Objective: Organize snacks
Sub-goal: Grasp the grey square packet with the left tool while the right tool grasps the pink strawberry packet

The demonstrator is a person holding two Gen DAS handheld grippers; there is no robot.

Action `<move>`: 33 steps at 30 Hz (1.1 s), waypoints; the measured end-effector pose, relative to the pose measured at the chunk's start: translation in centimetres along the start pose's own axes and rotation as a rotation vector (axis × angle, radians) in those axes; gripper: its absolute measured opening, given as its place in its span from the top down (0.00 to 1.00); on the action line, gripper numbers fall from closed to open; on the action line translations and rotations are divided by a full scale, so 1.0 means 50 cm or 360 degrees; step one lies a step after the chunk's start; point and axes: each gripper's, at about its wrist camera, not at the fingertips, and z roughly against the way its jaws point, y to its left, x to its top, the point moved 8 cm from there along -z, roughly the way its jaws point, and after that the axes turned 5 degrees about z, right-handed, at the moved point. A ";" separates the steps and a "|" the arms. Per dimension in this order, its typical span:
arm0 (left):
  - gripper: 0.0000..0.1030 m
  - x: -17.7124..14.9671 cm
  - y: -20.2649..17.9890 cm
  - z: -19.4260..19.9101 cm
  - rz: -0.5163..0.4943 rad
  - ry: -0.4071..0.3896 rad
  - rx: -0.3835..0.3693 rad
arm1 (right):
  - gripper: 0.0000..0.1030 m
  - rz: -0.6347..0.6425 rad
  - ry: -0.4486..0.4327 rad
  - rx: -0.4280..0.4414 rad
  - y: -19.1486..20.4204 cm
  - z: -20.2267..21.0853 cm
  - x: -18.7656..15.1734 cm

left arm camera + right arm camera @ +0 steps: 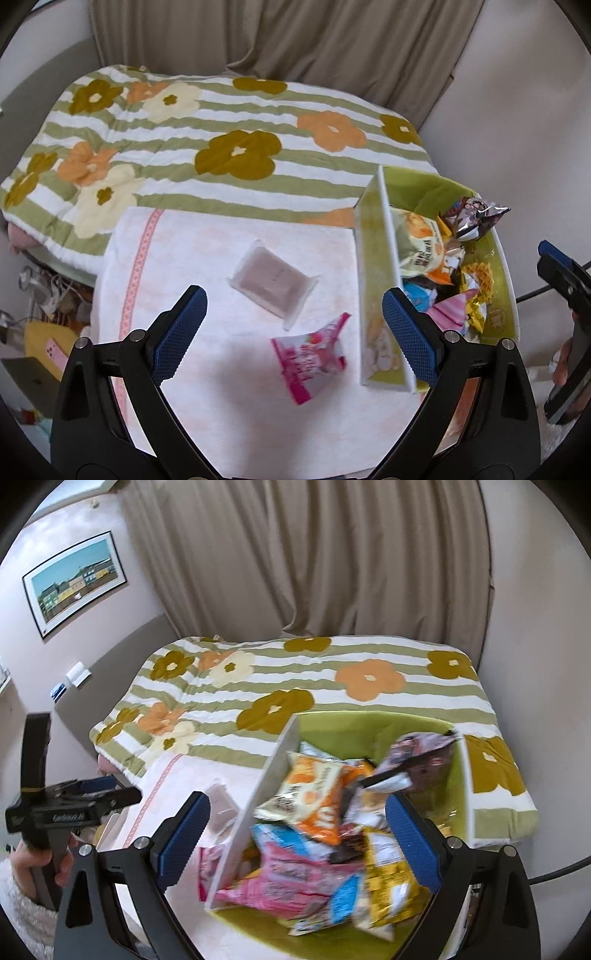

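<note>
A green box (506, 273) with white walls holds several snack packets (421, 243), also seen in the right wrist view (314, 801). On a white towel (207, 258) left of the box lie a pink strawberry packet (312, 356) and a clear pack with a purplish-brown bar (273, 282). My left gripper (293, 325) is open and empty above the towel, over these two packets. My right gripper (297, 834) is open and empty above the box (373, 720), over the packets. The left gripper's body shows at the left of the right wrist view (66, 805).
A bed with a green-striped flower quilt (229, 125) carries the towel and box. Beige curtains (314, 554) hang behind. A framed picture (74, 583) is on the left wall. Clutter lies on the floor at the left (44, 317). A cable (561, 878) runs at right.
</note>
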 end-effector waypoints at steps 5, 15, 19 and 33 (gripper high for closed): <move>0.07 0.011 0.054 -0.003 -0.0119 0.0060 -0.0059 | 0.08 -0.0077 -0.0005 -0.0064 0.085 -0.010 -0.013; 0.07 0.028 0.132 -0.037 -0.0398 0.0225 -0.0233 | 0.08 -0.0328 0.0006 -0.0257 0.235 -0.054 -0.062; 0.07 0.024 0.136 -0.078 -0.0512 0.0319 -0.0291 | 0.08 -0.0459 0.0075 -0.0344 0.262 -0.073 -0.113; 0.07 -0.043 0.055 -0.312 -0.0718 0.0658 -0.0336 | 0.08 -0.0990 0.0303 -0.0506 0.255 -0.209 -0.311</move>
